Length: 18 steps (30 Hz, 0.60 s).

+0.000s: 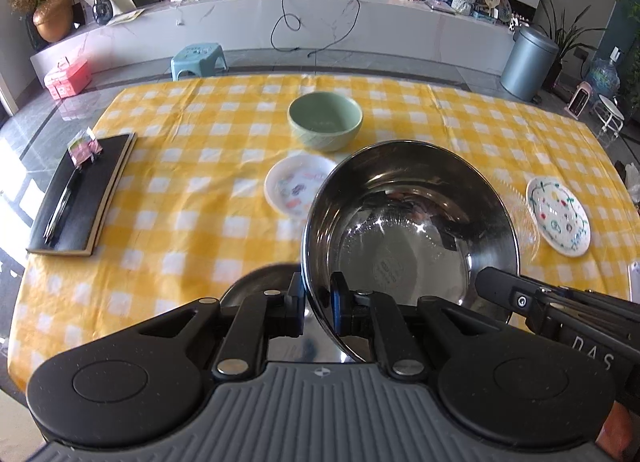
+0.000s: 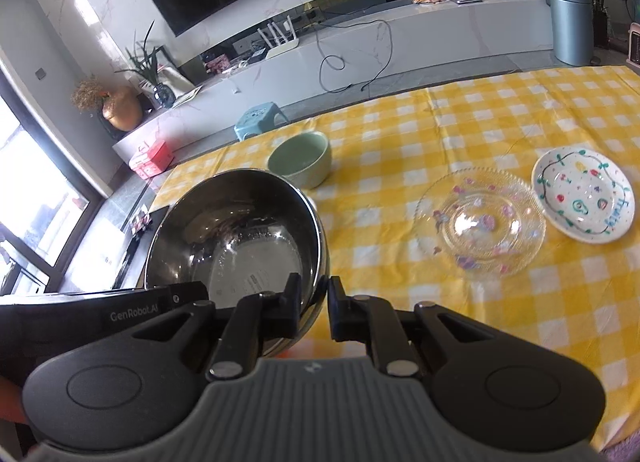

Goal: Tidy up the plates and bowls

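Note:
A large steel bowl (image 1: 408, 221) is held off the yellow checked tablecloth (image 1: 192, 189), tilted. My left gripper (image 1: 318, 304) is shut on its near left rim. My right gripper (image 2: 314, 304) is shut on its right rim; the bowl also shows in the right wrist view (image 2: 236, 229). A green bowl (image 1: 325, 121) stands upright beyond, also in the right wrist view (image 2: 300, 159). A small patterned white plate (image 1: 298, 183) lies just left of the steel bowl. A clear glass plate (image 2: 480, 221) and a white painted plate (image 2: 584, 197) lie to the right.
A black board with a pen and a small packet (image 1: 82, 193) lies at the table's left edge. A blue stool (image 1: 198, 59) and a grey bin (image 1: 528, 63) stand on the floor past the far edge. A second steel dish (image 1: 256, 282) shows under the left gripper.

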### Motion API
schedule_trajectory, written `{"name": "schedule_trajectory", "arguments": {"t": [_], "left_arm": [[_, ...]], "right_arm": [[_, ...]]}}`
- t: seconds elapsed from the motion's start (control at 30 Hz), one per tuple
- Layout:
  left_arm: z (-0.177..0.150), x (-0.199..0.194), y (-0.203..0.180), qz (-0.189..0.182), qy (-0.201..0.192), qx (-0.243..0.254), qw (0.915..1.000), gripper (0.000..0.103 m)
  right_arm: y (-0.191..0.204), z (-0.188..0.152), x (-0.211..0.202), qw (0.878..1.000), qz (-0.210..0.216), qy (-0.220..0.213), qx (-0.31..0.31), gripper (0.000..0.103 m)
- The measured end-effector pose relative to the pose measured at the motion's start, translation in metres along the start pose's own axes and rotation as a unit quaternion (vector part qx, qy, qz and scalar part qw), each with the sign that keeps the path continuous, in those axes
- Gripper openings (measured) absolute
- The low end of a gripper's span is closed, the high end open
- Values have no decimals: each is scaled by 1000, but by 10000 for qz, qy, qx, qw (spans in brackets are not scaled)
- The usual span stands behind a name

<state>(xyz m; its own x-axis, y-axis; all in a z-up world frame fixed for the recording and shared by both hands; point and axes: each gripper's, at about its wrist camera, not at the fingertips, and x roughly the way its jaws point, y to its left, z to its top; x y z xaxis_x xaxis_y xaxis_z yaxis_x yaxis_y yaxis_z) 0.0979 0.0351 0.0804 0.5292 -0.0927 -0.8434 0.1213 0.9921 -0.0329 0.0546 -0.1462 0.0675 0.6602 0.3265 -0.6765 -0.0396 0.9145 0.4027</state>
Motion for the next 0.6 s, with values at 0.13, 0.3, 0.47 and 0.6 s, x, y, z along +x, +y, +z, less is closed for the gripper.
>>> {"name": "schedule_trajectory", "arguments": {"t": [0.13, 0.3, 0.47, 0.6], "left_arm": [[-12, -8, 18, 7, 193, 24, 9998, 14], [-19, -15, 34, 8, 424, 69, 9991, 15], [-23, -9, 49, -141, 779, -23, 9969, 16], [-25, 1, 58, -268, 973, -160, 9948, 16]], "right_arm": [[17, -11, 1, 9996, 80, 193, -196, 11], [35, -18, 7, 9977, 183, 475, -438, 10], [41, -20, 16, 9966, 205, 676, -412, 9], [40, -22, 27, 9964, 113, 774, -325, 9]]}}
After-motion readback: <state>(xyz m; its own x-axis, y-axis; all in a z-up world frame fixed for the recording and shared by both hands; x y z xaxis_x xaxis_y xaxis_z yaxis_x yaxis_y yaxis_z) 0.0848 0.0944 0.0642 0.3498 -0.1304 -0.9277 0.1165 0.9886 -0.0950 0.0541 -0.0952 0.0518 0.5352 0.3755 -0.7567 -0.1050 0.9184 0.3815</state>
